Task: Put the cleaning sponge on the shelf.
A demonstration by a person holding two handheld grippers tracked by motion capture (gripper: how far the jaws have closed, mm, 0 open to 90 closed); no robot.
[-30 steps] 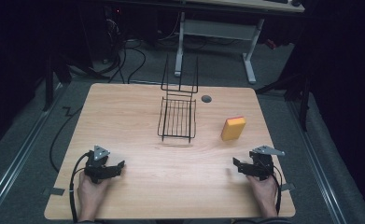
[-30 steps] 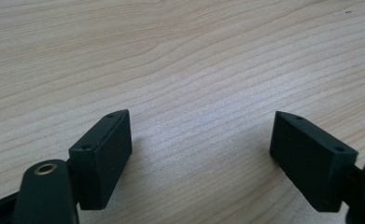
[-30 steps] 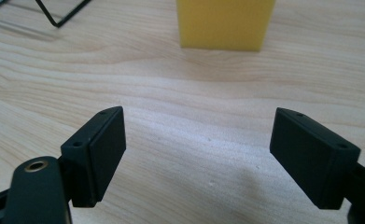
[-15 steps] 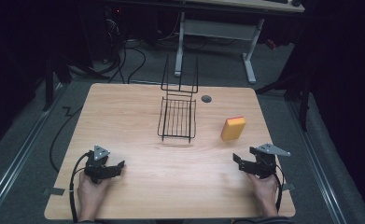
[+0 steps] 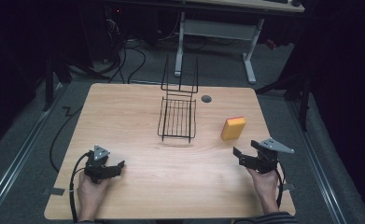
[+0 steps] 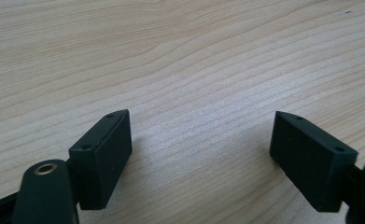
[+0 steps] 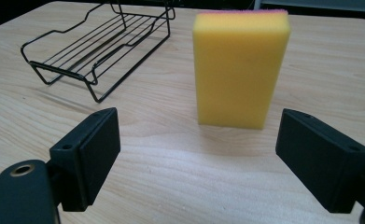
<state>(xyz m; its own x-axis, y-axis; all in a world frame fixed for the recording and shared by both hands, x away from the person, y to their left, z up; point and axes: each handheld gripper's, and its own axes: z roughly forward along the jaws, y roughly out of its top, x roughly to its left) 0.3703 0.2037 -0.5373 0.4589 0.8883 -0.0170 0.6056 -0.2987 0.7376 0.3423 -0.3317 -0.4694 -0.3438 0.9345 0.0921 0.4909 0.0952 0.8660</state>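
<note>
- Rack [image 5: 177,117] on the desk [image 5: 124,116], at centre toward 12 o'clock.
- Sponge [image 5: 233,128] at its 3 o'clock, apart.
- Left tongs [image 5: 117,166] at 7 o'clock.
- Right tongs [image 5: 238,156] at 5 o'clock, near the sponge.

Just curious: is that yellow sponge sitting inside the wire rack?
No, the sponge stands on the bare table, apart from the rack.

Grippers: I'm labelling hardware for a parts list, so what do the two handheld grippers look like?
Both are black. The left gripper and right gripper each carry a grey three-cornered plate, blocky black jaws with small screw holes, and a trailing black cable. A striped sleeve shows at the right wrist.
</note>
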